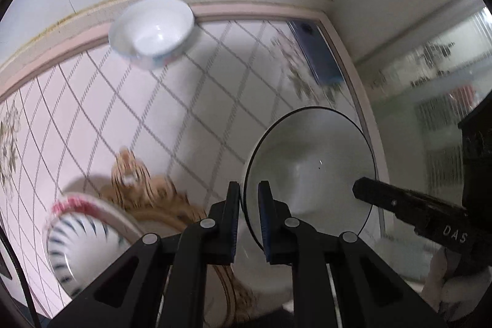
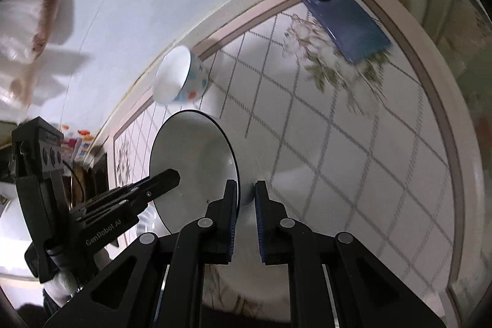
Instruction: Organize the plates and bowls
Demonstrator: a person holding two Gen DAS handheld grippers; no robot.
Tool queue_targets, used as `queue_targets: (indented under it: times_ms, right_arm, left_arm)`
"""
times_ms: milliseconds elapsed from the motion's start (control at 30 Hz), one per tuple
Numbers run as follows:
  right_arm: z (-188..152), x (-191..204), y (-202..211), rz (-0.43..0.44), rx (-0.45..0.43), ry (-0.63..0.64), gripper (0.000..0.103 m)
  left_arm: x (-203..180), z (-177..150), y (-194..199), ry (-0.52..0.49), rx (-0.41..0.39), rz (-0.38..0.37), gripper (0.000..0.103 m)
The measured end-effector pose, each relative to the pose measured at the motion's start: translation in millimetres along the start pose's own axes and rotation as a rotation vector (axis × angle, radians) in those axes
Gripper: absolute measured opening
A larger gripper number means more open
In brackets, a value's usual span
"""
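Clamped on opposite rims by the left hand-held gripper (image 1: 249,205) and right hand-held gripper (image 2: 246,205): a black-rimmed plate (image 1: 310,171), lifted clear of the table (image 1: 172,100), presumably for steadiness. Left of it, a striped bowl (image 1: 80,242); farther ahead, a white bowl (image 1: 152,31); beyond, a blue phone (image 2: 347,23).

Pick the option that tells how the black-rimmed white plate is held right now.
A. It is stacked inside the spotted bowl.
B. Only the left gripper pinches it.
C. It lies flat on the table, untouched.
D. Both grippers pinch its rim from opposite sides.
D: the left gripper clamps one edge of the black-rimmed plate, the right gripper clamps the opposite edge, and the plate is up off the table.
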State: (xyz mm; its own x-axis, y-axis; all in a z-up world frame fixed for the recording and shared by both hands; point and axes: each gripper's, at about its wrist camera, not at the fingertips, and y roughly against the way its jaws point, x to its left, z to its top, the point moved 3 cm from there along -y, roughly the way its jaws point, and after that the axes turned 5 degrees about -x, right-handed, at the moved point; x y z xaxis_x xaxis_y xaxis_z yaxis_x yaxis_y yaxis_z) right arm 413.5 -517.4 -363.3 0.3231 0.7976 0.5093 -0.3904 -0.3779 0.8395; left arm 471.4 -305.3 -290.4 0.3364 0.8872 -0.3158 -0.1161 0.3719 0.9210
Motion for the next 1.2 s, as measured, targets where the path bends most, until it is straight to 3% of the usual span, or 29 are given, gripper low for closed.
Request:
queue_targets:
  times_ms: [200,400,667,1100,1200]
  right_arm:
    - [-49,-13,8,-0.023,0.054,-0.030,0.013]
    - [-76,-25,-13,-0.015,0.110,-0.072,0.013]
    - [-84,-35,-31,-0.020,0.146,-0.081,0.013]
    - [-85,-35,-45,-0.021,0.248,-0.104,0.013]
    - [-83,-34,-46,-0.029,0.239,-0.093,0.014]
  left_arm:
    - [-6,-38,-11,-0.036,0.067,0.016,0.010]
    - [-4,-55,-25,-0.068,0.100,0.046,0.010]
    - [-6,-62,-37,-0.104,0.109,0.085,0.010]
    - [-2,-60,-49,-0.103,0.164,0.102,0.011]
    - [0,-57,-53,-0.092,0.162,0.090,0.011]
